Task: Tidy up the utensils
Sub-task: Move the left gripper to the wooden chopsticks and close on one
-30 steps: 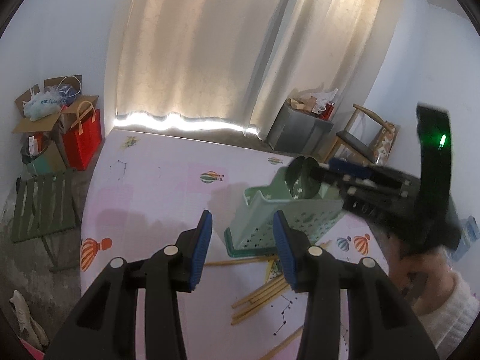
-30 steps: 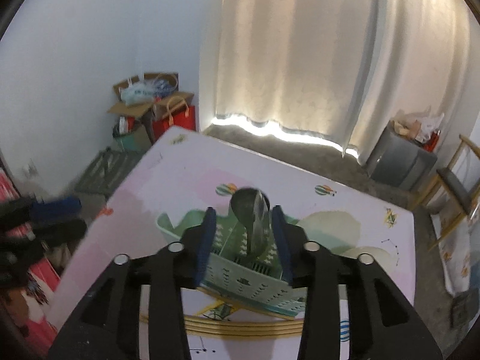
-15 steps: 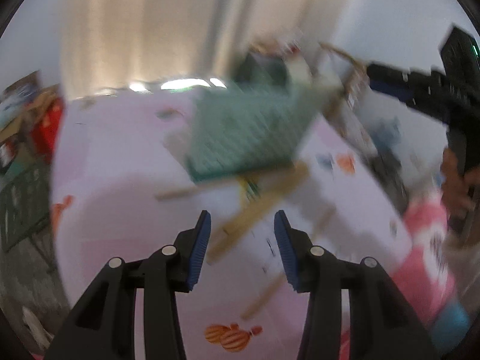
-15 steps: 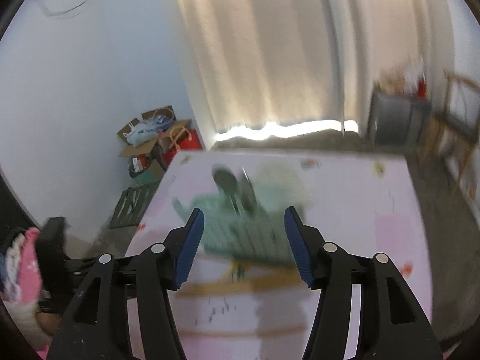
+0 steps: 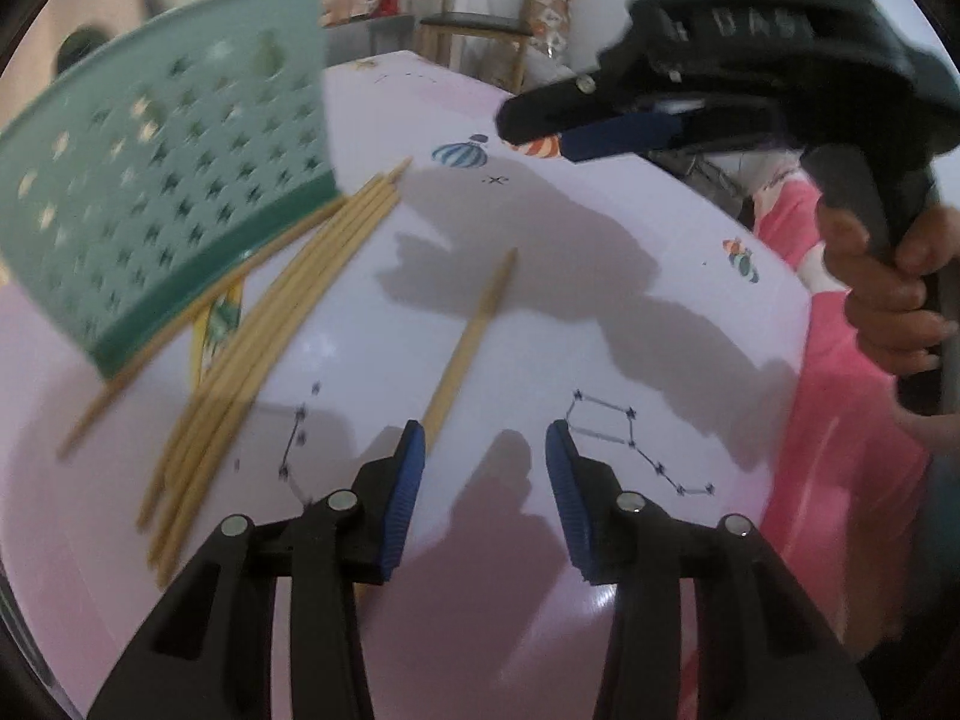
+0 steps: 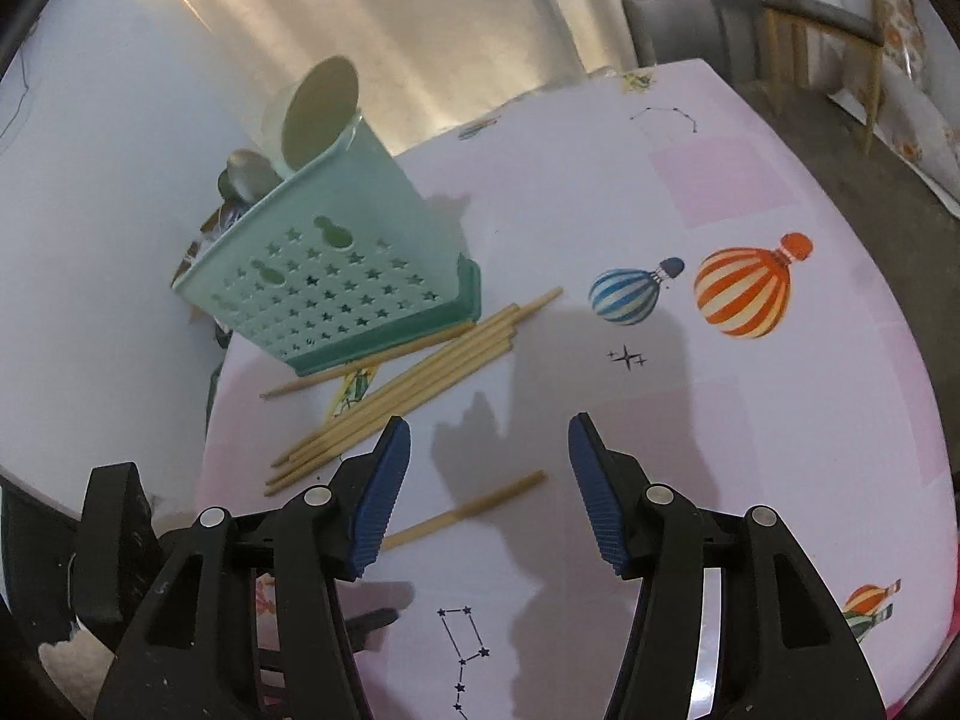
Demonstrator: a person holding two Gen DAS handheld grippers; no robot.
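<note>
Both grippers have dropped toward the table; lone chopstick lies under the right gripper.

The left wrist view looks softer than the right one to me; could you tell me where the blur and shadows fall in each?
Left wrist view: the green utensil caddy and bundled chopsticks are motion-smeared, the lone chopstick sharper; gripper shadows darken the tablecloth. Right wrist view: crisp throughout, fisheye-bent table edges, shadows beside the lone chopstick.

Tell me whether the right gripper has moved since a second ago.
Yes. The right gripper has swung down and away from the caddy: earlier its fingers framed the caddy, now they stand empty over the lone chopstick.
</note>
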